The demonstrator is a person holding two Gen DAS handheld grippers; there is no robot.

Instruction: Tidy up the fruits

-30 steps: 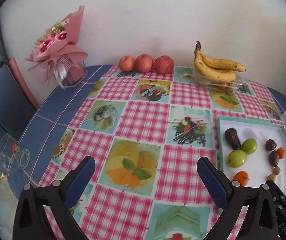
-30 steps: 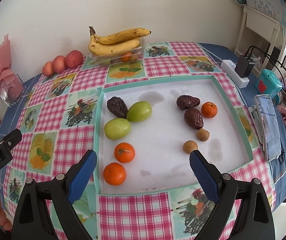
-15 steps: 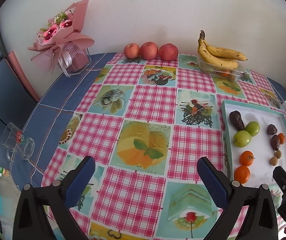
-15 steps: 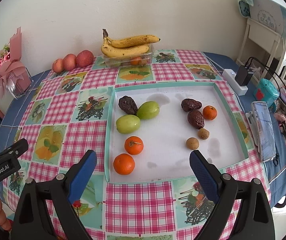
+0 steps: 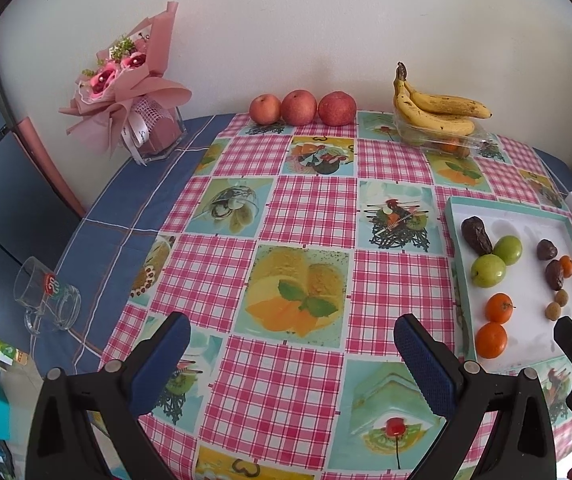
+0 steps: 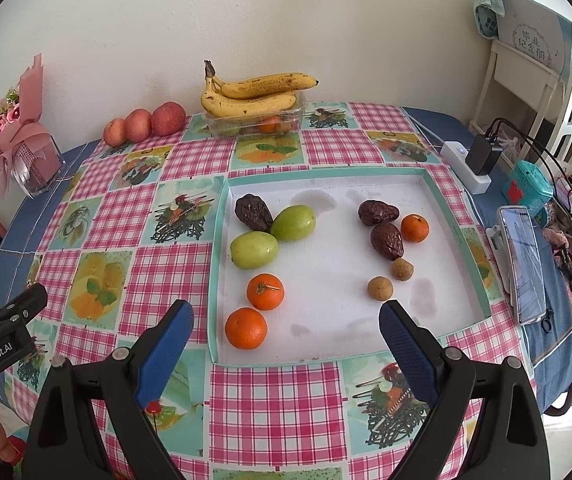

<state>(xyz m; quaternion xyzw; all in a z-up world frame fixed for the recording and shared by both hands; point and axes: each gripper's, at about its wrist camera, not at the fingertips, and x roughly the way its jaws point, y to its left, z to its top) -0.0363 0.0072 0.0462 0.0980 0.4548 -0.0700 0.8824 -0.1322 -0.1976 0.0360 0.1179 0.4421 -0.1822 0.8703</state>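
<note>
Jaws spread, both grippers empty. Tray (image 6: 481, 280): 3 oranges (image 6: 245, 328), 2 green fruits (image 6: 254, 249), 3 dark dates (image 6: 386, 241), 2 longans (image 6: 380, 288).

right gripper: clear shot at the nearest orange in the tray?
Probably yes. The right gripper is open and empty, the orange lies just past its fingers, with only the low tray wall between.

Bright, even daylight, soft faint shadows under fruit on the white tray (image 6: 325, 194). Sharp centre, strong fisheye bending, black vignette corners around it.
</note>
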